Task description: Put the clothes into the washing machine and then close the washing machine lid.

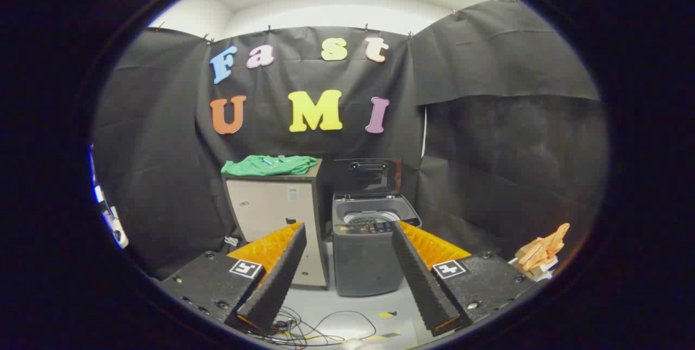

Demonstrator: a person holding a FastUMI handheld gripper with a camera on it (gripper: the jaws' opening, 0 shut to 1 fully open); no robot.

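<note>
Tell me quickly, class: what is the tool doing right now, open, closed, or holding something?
Tool: open, holding nothing; the washing machine stands ahead between its fingers, lid up.

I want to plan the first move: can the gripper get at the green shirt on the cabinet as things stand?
Probably yes. The gripper is open and holds nothing, and the green shirt lies uncovered on top of the cabinet, well beyond the fingers, with nothing in between.

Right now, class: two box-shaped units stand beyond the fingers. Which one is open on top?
The dark washing machine, lid raised. The pale cabinet beside it has green clothes on top. The gripper is open.
</note>
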